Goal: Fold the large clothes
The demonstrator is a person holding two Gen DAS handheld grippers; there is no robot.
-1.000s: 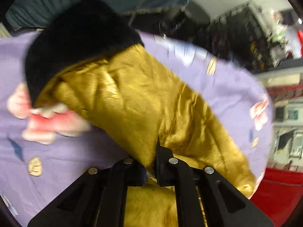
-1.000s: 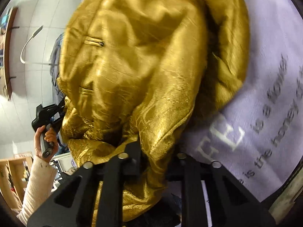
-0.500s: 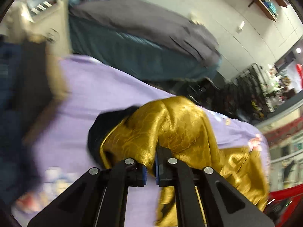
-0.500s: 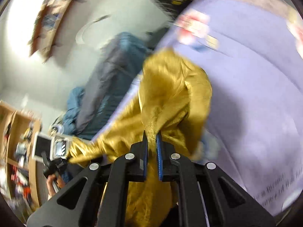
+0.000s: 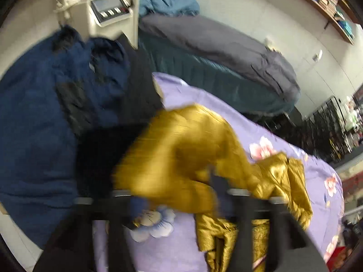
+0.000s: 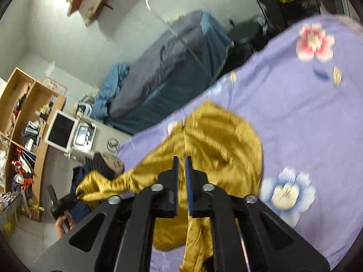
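Gold garment lies bunched on the lilac floral bedspread, dropped there, I judge, to be spread for folding; one end trails off the left edge of the bed. Left gripper has just been opening, its fingers wide apart and blurred, cloth beneath them; right gripper has just parted slightly, with fabric behind the narrow gap and seemingly unpinched.

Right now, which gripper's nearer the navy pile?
Left. Left gripper sits beside the navy pile; right gripper hangs over the gold garment, farther off. Both jaws just opened, garment between them.
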